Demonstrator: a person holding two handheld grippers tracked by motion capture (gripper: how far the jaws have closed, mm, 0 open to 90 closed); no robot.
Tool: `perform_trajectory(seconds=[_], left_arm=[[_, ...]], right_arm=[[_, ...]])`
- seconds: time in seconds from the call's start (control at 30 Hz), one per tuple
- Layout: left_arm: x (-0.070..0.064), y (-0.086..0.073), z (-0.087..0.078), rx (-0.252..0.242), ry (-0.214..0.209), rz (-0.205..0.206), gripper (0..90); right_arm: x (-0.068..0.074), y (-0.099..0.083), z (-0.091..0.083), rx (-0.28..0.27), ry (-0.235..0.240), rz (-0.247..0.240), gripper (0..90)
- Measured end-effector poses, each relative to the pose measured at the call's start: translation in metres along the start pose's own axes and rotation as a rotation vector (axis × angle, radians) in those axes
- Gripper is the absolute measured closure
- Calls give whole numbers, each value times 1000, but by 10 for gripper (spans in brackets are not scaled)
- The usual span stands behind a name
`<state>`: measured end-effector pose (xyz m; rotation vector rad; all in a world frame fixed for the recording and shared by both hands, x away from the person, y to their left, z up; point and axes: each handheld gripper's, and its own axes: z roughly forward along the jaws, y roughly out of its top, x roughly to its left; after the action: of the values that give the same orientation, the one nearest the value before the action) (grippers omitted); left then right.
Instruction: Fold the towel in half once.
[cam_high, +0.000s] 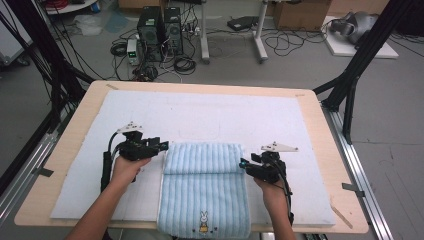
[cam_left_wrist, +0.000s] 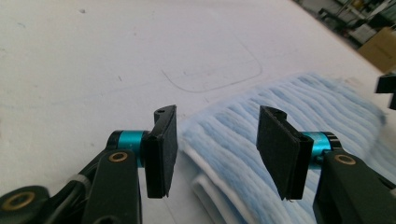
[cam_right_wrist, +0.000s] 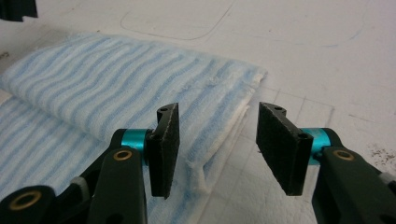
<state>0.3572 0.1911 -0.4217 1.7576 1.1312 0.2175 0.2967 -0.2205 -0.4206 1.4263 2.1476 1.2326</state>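
Your table carries a white mat across nearly all of its top. On the mat's near middle lies the towel, blue-and-white striped; its far part is folded back toward you into a doubled band, and its near end with a small rabbit print hangs at the table's near edge.

Your left gripper sits at the towel's far-left corner, jaws apart; in the left gripper view the folded edge lies between them, nothing pinched. Your right gripper sits at the right end of the fold, jaws also apart; the right gripper view has the corner lying between them, ungripped.
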Motion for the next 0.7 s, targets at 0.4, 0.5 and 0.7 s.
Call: perform_trajectory(seconds=[0.4,0.5,0.7], left_arm=[[4,-3,32,102,61,2,466],[4,-6,35,129,74,13,495],[-4,-9,36,158,136,114,796]], right_arm=[[-11,-4,-10,-12,5,25,405],[-13,-5,-10,-13,3,32,401],[-14,-4,-7,-14,-2,36,398]])
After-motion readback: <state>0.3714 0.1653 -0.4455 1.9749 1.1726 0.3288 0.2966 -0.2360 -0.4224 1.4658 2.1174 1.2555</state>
